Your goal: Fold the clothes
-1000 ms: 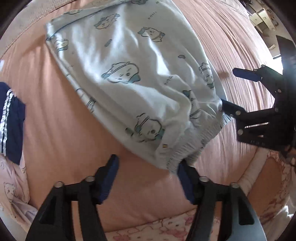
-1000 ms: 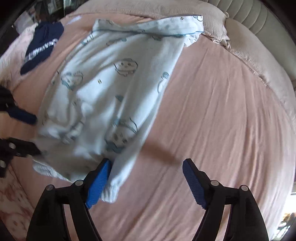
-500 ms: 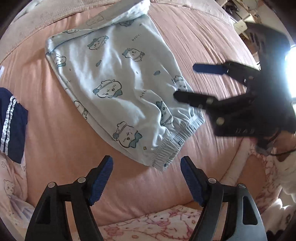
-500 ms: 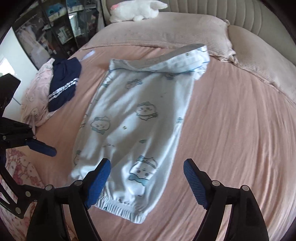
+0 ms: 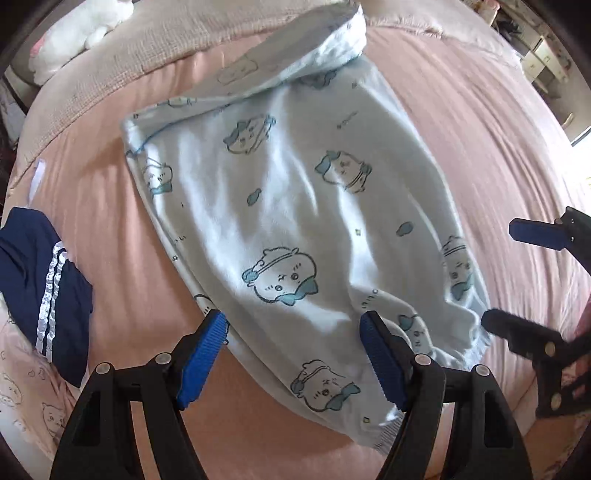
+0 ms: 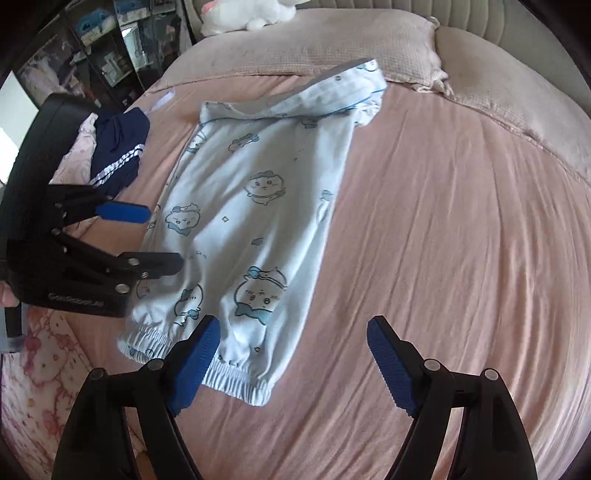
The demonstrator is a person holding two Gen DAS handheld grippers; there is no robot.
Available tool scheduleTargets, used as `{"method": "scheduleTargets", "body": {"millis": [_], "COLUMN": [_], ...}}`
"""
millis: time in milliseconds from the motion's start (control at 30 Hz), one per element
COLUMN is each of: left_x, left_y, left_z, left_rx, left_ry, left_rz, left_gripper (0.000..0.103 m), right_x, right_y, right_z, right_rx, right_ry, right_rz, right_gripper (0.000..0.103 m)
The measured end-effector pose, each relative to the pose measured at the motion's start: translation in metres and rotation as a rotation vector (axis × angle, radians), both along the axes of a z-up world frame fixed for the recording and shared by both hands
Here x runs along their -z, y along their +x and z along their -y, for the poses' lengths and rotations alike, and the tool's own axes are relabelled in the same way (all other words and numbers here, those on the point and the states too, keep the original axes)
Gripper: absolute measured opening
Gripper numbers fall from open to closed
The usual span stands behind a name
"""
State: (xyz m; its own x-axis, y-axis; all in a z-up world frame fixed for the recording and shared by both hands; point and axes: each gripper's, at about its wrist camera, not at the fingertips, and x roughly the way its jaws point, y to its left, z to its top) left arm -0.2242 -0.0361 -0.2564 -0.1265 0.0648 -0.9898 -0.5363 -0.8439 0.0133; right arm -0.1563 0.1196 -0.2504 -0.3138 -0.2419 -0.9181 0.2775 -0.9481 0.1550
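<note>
1. We see a pink bed with a beige pillow at its head and a white plush toy lying on top of that pillow.
2. A navy garment with white stripes lies at the bed's left edge, well apart from the pale-blue clothes, and partly on a pink printed cloth.
3. A dark shelf unit stands beyond the bed's left side.
4. The pyjamas, pale blue with cartoon prints, lie spread flat on the bed, running from near the pillow down toward us; the top end is turned back in a fold, and the elastic cuffs lie nearest us.
5. Our left gripper hangs over the lower part of the pyjamas with its jaws wide apart; the fabric lies under the gap and nothing is pinched between the blue pads.
6. Our right gripper also stands wide apart and empty; its left pad sits over the cuffs, while its right one is over bare sheet.
7. Each gripper shows in the other's view, the left one at the pyjamas' left edge, the right one at their right edge.
8. Nothing lies on the pyjamas.
</note>
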Motion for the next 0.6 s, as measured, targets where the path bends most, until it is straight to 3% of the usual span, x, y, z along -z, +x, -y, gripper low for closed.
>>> {"method": "scheduleTargets", "body": {"millis": [33, 100, 233, 300, 400, 467, 600], "left_x": [0.005, 0.013, -0.004, -0.025, -0.040, -0.034, 0.001], "left_y": [0.003, 0.010, 0.006, -0.008, -0.043, -0.071, -0.115], "left_z": [0.003, 0.010, 0.034, 0.044, 0.054, 0.049, -0.005], "left_rx": [0.010, 0.029, 0.031, 0.015, -0.029, -0.062, -0.116], "left_ry": [-0.019, -0.044, 0.032, 0.113, 0.198, 0.191, 0.150], "left_rz": [0.013, 0.043, 0.068, 0.000, -0.077, -0.101, -0.120], "left_gripper": [0.074, 0.075, 0.074, 0.074, 0.074, 0.074, 0.074], "right_x": [0.006, 0.032, 0.023, 0.003, -0.027, -0.031, -0.021], "right_y": [0.001, 0.002, -0.005, -0.019, -0.056, -0.091, -0.150], "right_z": [0.009, 0.019, 0.005, 0.000, -0.002, 0.002, 0.001], "right_rx": [-0.020, -0.024, 0.016, 0.032, 0.097, 0.104, 0.075], "right_ry": [0.015, 0.137, 0.037, -0.019, -0.001, 0.068, 0.210], "right_rz": [-0.005, 0.071, 0.138, 0.082, -0.065, -0.088, -0.112], "right_gripper": [0.082, 0.082, 0.082, 0.082, 0.082, 0.082, 0.082]}}
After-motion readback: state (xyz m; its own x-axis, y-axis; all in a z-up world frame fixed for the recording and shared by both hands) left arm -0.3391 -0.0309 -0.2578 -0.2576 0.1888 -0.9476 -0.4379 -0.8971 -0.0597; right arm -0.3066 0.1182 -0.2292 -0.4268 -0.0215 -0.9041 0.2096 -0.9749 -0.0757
